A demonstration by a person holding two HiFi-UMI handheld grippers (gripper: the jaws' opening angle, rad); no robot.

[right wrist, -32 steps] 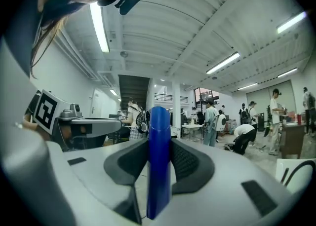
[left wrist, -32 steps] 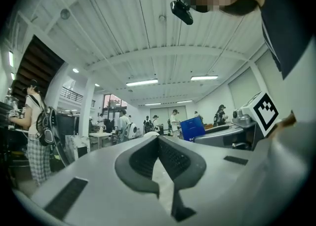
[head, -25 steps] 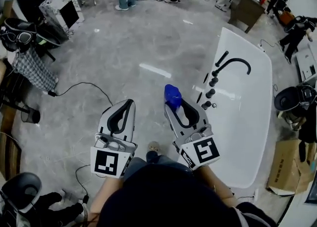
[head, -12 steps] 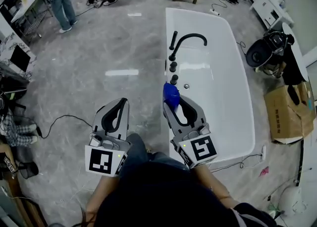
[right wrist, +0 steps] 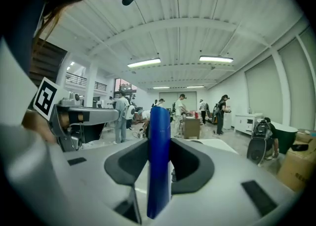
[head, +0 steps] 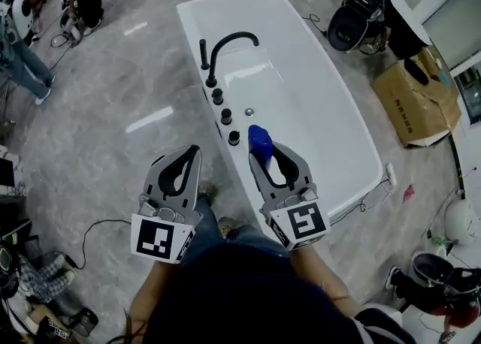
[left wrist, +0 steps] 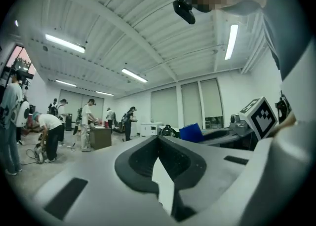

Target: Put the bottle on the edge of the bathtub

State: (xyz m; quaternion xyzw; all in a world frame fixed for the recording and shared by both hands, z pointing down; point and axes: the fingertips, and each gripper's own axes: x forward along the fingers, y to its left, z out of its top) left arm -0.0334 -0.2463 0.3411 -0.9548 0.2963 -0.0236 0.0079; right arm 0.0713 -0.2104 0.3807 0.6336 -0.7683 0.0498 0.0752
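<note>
Bottle look: deep blue bottle [right wrist: 159, 161], plain and glossy. It shows as a narrow upright column in the right gripper view and as a rounded blue lump in the head view [head: 259, 141].
Bottle place: clamped between the right jaws, seen over the bathtub's near rim, at 3 o'clock of the nearest black knob [head: 234, 138]. It is not set down.
Left gripper [head: 192, 153]: held at 9 o'clock of the right one and pointing to 12 o'clock. Its jaws are closed together with nothing between them [left wrist: 159, 139], and its marker cube [head: 159, 239] faces up.
Right gripper [head: 263, 149]: parallel to the left, jaws pressed on the bottle's two sides [right wrist: 159, 143].
Bathtub [head: 353, 113]: white, running from 11 o'clock to 4 o'clock, with a black arched faucet [head: 229, 43] on its left rim.
</note>
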